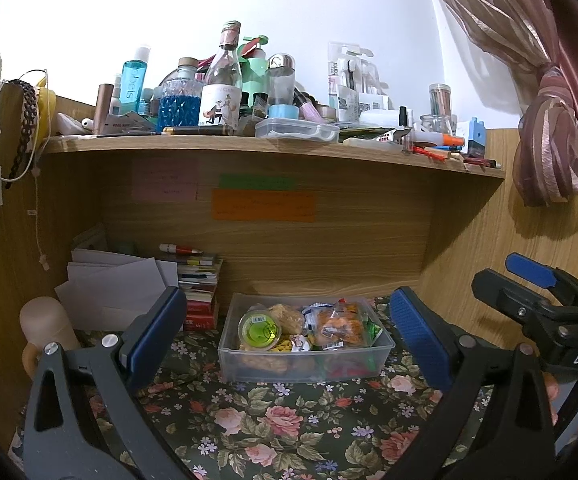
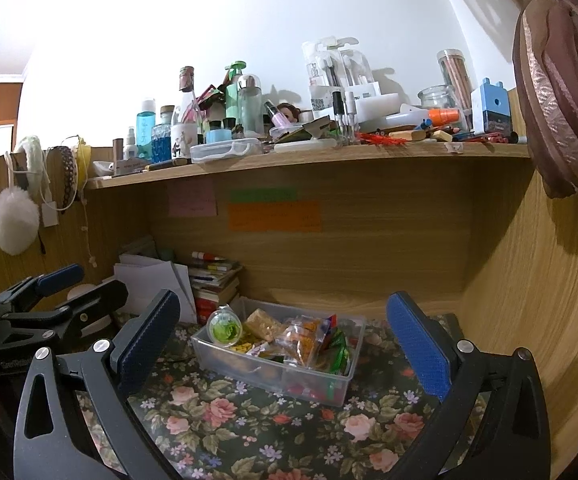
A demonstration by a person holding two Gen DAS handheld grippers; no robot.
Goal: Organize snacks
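Going left to right across the counter (image 1: 289, 432) with its flowery cloth: a pile of white papers (image 1: 117, 280) and a stack of books (image 1: 201, 284) sat at the back-left corner under the shelf (image 1: 273, 150), which was crammed with bottles and stationery.

The left tongs (image 1: 289, 332) were spread wide, nothing between the 2 blue pads, hanging short of the clear plastic bin (image 1: 305, 364) so the bin showed right in the gap. Bin was on the cloth near the back wall, roughly mid-counter, stuffed with snacks: a green-lidded jelly cup (image 1: 259, 326) at its left end, a pale crumbly-looking cake (image 1: 287, 318) next to that, then orange crinkly packets (image 1: 339, 328), and green wrappers (image 2: 339, 354) at the right end.

The right tongs (image 2: 283, 340) were just as wide and also had hold of nothing, off to the right side and pointed at the same bin.

Handling guess: all light stuff. Packets probably slippery and squashy, so pinch a sealed edge, not the puffy middle. The cup looked stiff, best taken across its sides below the lid. The cake would likely crumble under a hard squeeze. The bin itself seemed rigid but thin-walled, so taking it by a rim would make sense.
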